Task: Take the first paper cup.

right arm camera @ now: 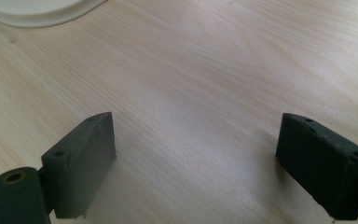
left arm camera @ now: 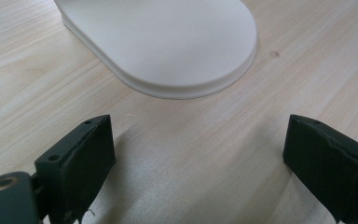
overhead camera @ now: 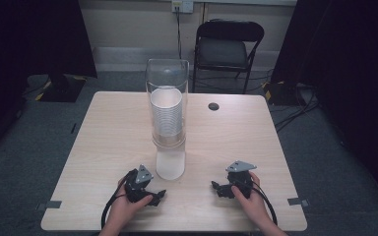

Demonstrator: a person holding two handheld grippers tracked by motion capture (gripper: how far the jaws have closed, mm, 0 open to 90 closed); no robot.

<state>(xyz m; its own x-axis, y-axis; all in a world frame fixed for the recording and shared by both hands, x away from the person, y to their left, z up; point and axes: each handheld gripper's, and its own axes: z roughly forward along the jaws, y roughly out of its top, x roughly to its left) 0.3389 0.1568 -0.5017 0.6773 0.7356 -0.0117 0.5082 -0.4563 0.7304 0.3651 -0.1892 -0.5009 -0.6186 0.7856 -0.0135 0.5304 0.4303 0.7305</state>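
A tall clear tube stands upright at the middle of the wooden table, with a stack of white cups inside it. Its rounded white base reaches toward the front edge. My left gripper rests on the table just left of the base, jaws wide apart and nothing between them. In the left gripper view the left gripper faces the base's curved end. My right gripper lies to the right of the base, open and empty. The right gripper view shows the right gripper over bare wood, with the base at top left.
A round dark hole sits in the tabletop at the back right. A black folding chair stands behind the table. Dark curtains hang at both sides. Grey tape marks lie near the front corners.
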